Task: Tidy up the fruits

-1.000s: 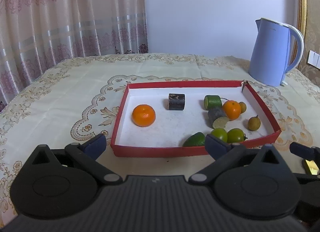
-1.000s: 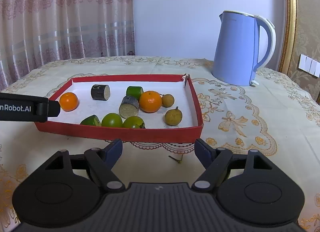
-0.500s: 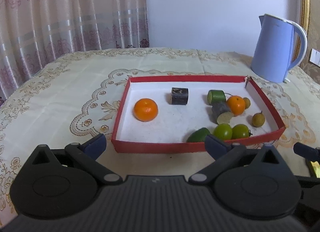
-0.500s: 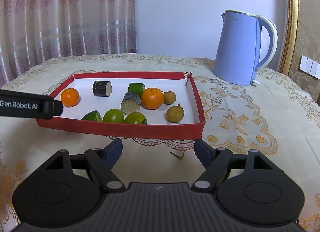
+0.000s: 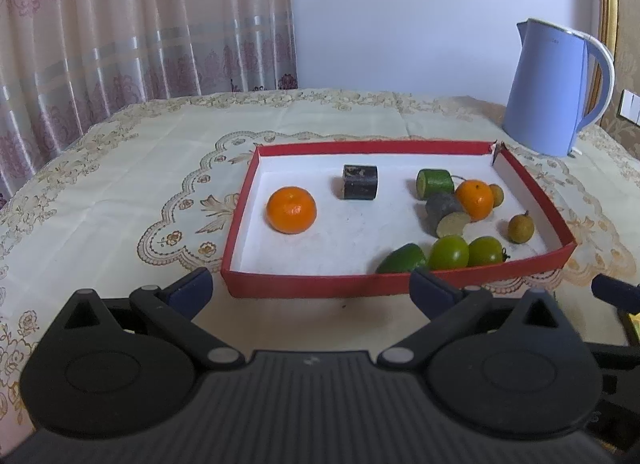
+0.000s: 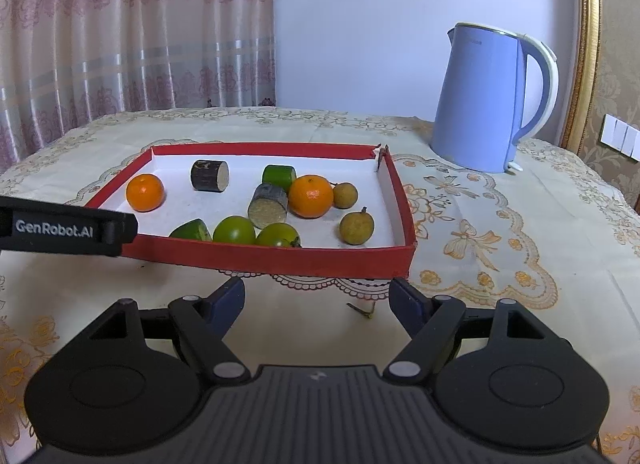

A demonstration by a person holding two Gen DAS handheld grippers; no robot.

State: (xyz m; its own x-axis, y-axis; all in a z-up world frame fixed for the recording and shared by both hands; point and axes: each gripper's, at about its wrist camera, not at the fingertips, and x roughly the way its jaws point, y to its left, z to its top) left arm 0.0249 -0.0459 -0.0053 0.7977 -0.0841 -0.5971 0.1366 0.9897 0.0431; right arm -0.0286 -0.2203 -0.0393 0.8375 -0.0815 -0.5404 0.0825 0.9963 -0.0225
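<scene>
A red-rimmed white tray (image 5: 304, 286) (image 6: 280, 260) lies on the table. In it are an orange (image 5: 291, 210) at the left, a dark cane piece (image 5: 360, 182), a green cylinder piece (image 5: 435, 183), a second orange (image 5: 474, 200), a grey cane piece (image 5: 445, 213), green fruits (image 5: 449, 252) and small brown fruits (image 5: 521, 228). My left gripper (image 5: 310, 290) is open and empty, just in front of the tray's near rim. My right gripper (image 6: 318, 300) is open and empty, in front of the tray's near right corner.
A blue kettle (image 5: 554, 88) (image 6: 490, 98) stands behind the tray at the right. The left gripper's finger (image 6: 68, 230) crosses the left of the right wrist view. A small stem (image 6: 362, 310) lies on the patterned tablecloth. Curtains hang at the back left.
Both grippers have drawn back and risen a little from the tray. Both stayed open. The fruits have not moved.
</scene>
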